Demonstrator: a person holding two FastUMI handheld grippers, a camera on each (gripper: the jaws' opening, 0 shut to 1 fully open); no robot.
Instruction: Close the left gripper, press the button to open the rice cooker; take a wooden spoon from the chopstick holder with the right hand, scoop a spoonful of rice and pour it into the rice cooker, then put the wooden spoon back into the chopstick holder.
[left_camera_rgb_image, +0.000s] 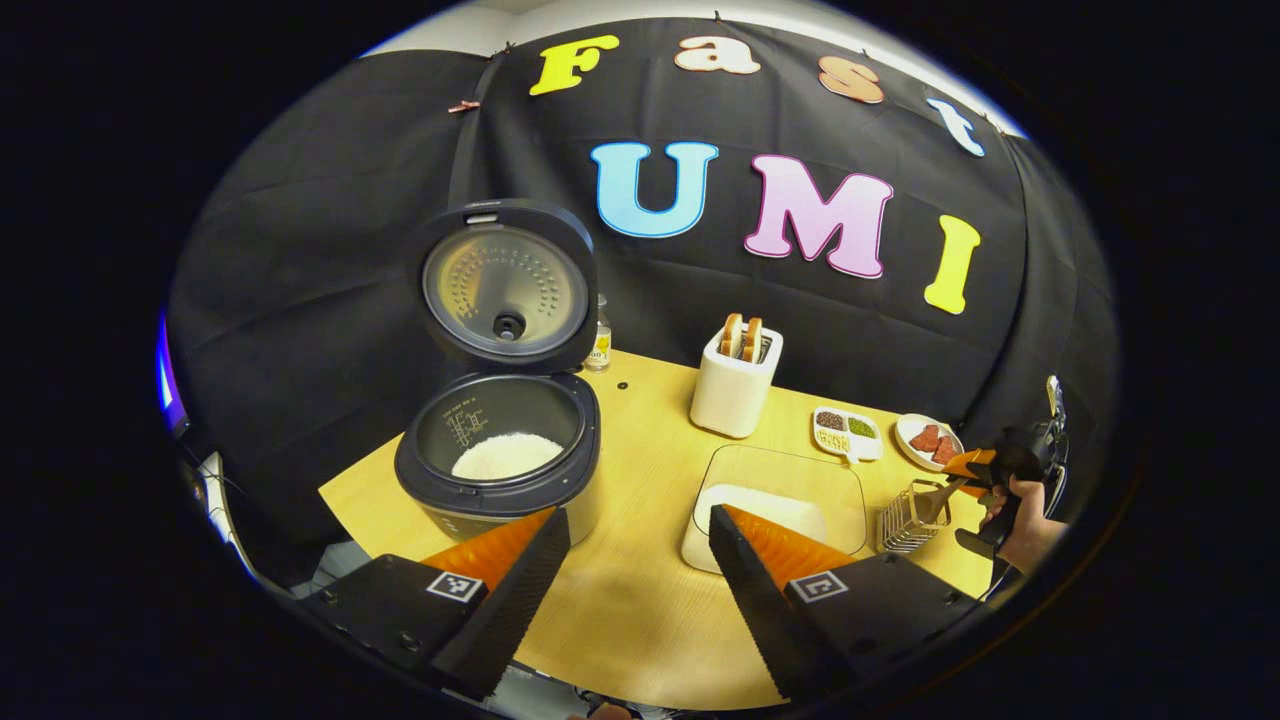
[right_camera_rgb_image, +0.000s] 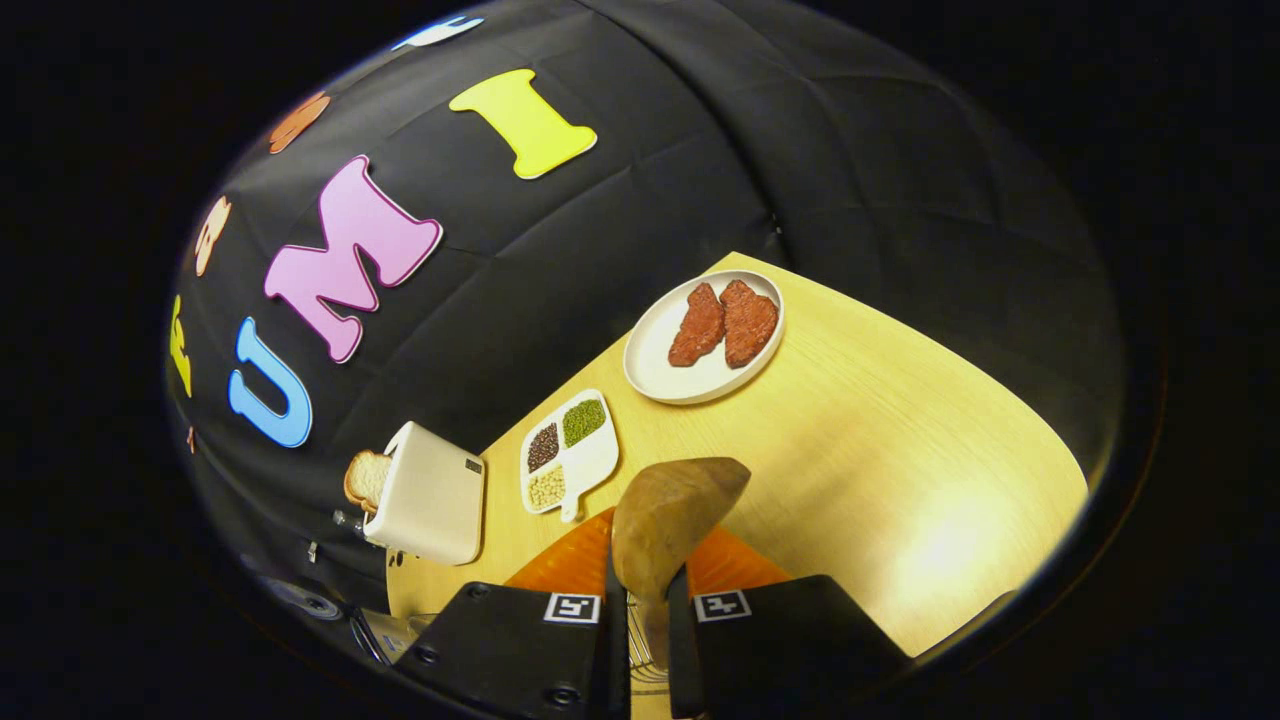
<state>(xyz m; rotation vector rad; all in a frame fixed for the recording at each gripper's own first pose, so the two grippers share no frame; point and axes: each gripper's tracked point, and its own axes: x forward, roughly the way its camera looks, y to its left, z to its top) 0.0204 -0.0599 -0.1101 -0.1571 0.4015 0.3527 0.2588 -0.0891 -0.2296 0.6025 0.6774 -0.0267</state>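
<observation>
Toaster (left_camera_rgb_image: 735, 385) with bread, sectioned bean dish (right_camera_rgb_image: 568, 453), plate (right_camera_rgb_image: 660, 375) of possibly meat.

left gripper (left_camera_rgb_image: 640, 550): i see two wedge-shaped fingers with saw-toothed inner edges, each on a black block.
markings: a square black-and-white tag sits on each block.
screws: round screw heads dot the left block.
right gripper (right_camera_rgb_image: 645, 600): i see black blocks, tagged alike, with screws at the lower edge.
hand (left_camera_rgb_image: 1020, 525): bare, no sleeve visible.
</observation>
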